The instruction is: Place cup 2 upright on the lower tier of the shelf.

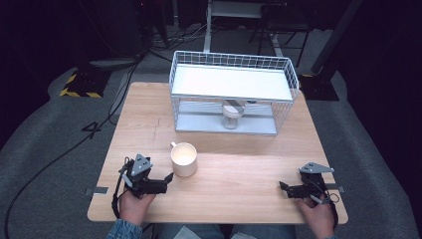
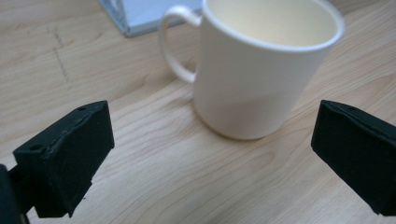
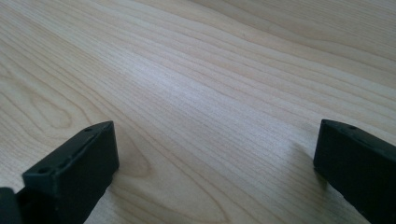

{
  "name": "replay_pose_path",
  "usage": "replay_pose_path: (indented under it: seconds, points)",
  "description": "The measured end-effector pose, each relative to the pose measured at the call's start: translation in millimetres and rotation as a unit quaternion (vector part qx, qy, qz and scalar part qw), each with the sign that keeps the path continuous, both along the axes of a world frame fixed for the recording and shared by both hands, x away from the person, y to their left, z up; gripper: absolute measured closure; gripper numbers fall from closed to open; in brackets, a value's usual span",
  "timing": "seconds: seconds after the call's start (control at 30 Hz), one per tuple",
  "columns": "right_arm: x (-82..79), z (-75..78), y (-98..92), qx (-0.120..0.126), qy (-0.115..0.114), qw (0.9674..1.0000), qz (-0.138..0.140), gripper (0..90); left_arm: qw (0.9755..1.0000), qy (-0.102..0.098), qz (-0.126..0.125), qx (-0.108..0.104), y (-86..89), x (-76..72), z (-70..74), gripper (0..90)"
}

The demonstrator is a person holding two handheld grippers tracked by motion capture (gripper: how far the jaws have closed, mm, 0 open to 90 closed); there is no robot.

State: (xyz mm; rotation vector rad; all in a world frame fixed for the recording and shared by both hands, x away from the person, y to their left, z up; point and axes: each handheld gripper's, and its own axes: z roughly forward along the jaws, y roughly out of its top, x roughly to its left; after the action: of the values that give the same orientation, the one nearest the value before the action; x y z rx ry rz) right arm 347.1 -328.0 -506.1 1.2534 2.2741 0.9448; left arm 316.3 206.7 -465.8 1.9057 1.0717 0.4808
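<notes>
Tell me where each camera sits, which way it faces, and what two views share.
High view: above the person's side, looking forward and down on the table; both hands, left hand-held gripper and right hand-held gripper show.
Left gripper view: rides the left hand-held gripper, facing the mug between its open jaws.
Right gripper view: rides the right hand-held gripper, facing bare tabletop between its open jaws.
Shared: the mug shows in the high and left gripper views.

One cream ceramic mug (image 1: 184, 159) stands before one white wire rack (image 1: 234, 92); one small glass jar (image 1: 232, 117) sits inside that rack. Two black grippers.
</notes>
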Motion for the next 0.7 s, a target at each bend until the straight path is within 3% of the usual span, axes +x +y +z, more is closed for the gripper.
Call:
replay_pose_path:
  seconds: [0.1, 0.27, 0.43, 0.7]
  points:
    - [0.0, 0.0, 0.0, 0.0, 0.0, 1.0, 0.0, 0.0, 0.9998, -0.015, -0.011, -0.01, -6.9, -2.5, 3.1, 0.0]
    - [0.0, 0.0, 0.0, 0.0, 0.0, 1.0, 0.0, 0.0, 0.9992, -0.019, -0.02, -0.028, -12.8, -0.2, 1.9, 0.0]
    - [0.0, 0.0, 0.0, 0.0, 0.0, 1.0, 0.0, 0.0, 0.9981, -0.007, -0.024, -0.057, -21.0, 8.7, -4.1, 0.0]
    - [0.1, -0.1, 0.3, 0.0, 0.0, 1.0, -0.001, 0.0, 0.9978, -0.014, -0.03, -0.057, -33.8, 17.8, -10.5, 0.0]
